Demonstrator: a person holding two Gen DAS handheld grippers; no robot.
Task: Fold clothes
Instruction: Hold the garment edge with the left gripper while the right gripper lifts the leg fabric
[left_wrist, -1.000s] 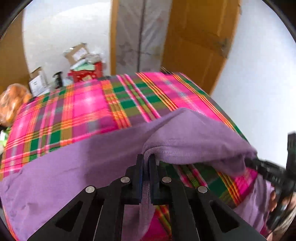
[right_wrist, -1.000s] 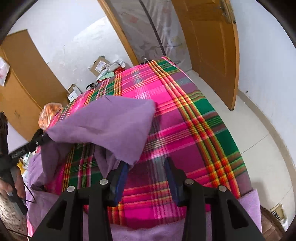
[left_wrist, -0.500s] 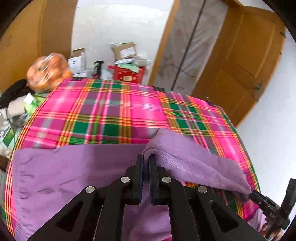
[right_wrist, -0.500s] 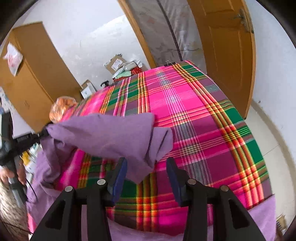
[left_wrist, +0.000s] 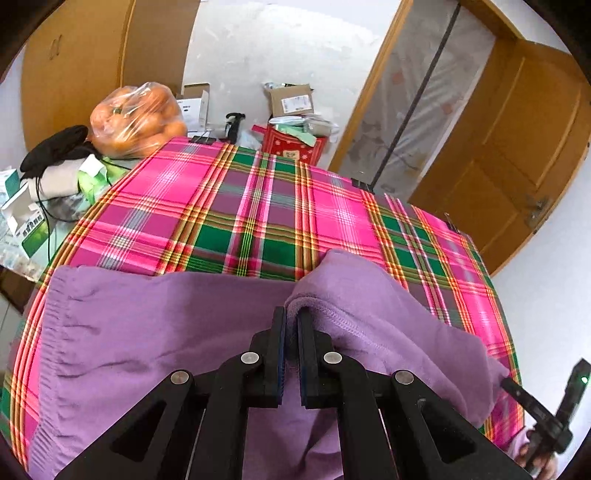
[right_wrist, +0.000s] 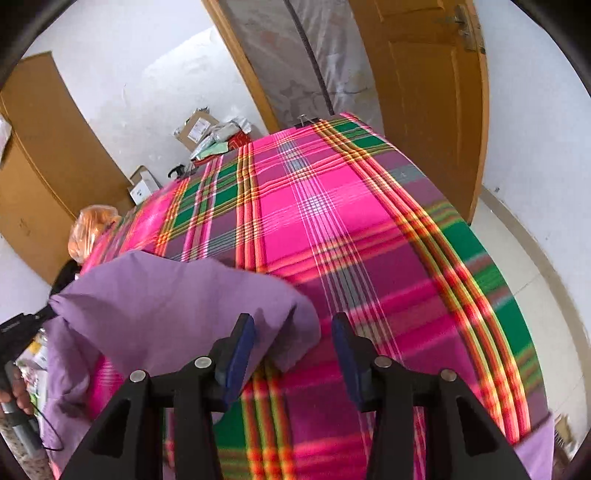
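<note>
Both claws have swung the purple garment (left_wrist: 155, 332) down toward the plaid tabletop (left_wrist: 258, 206): left claw (left_wrist: 291, 325), bottom centre, still pinches its hem, right claw (right_wrist: 293, 343) gapes open, so this fold's nearly laid.

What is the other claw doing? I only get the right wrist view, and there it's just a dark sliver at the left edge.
Observer: The left claw is shut on a stitched edge of the purple garment.
Operator: Is all of the garment lifted like the bit I see?
Observer: No. Its left part lies flat on the plaid cloth, ending in a gathered elastic edge.
Operator: And that orange blob at the far corner?
Observer: That is a clear bag of orange fruit, and a black item lies on a pile next to it.
</note>
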